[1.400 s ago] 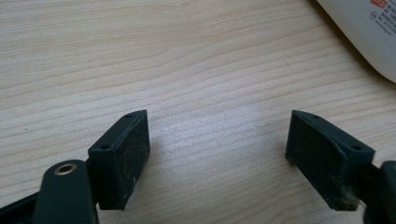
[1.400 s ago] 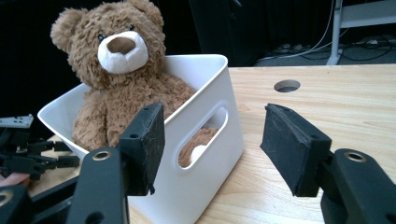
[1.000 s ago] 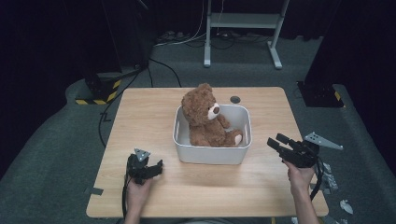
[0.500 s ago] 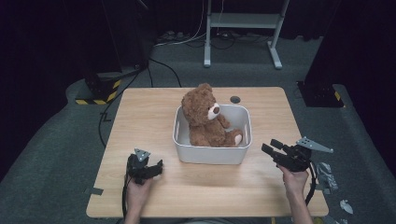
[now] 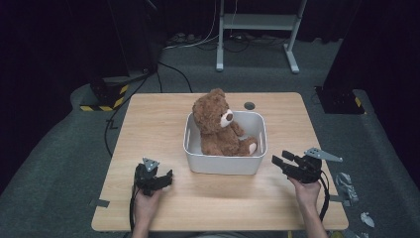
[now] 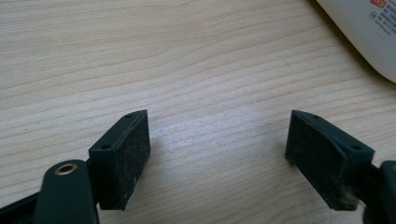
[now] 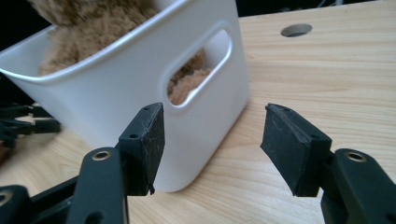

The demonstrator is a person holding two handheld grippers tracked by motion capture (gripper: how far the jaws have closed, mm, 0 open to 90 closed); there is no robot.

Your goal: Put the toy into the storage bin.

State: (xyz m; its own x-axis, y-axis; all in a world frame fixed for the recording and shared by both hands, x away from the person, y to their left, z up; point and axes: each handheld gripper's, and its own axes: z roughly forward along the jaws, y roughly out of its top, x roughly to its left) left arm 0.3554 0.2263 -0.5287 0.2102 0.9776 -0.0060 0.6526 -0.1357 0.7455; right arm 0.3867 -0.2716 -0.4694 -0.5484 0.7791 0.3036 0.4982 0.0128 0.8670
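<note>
A brown teddy bear [image 5: 217, 124] sits upright in a white plastic bin [image 5: 225, 162] at the middle of the wooden table [image 5: 163, 119]. My right gripper [image 5: 278, 161] is low over the table just right of the bin and points at its right end; its jaws stand open and hold nothing. Seen along those jaws, my right gripper [image 7: 212, 140] faces the bin [image 7: 116, 79] and its handle slot, where bear fur [image 7: 187, 86] shows through. My left gripper [image 5: 167, 176] rests by the bin's front left corner. Its own camera shows my left gripper [image 6: 217, 149] open over bare wood.
A round cable hole [image 5: 249, 105] lies in the tabletop behind the bin. A corner of the bin [image 6: 364, 32] shows at the upper right of the left gripper view. Crumpled scraps [image 5: 346, 181] lie on the floor right of the table. A metal stand [image 5: 255, 29] is beyond it.
My right gripper has come down and moved left toward the right end of the bin. The left gripper, bear and bin have stayed put.
</note>
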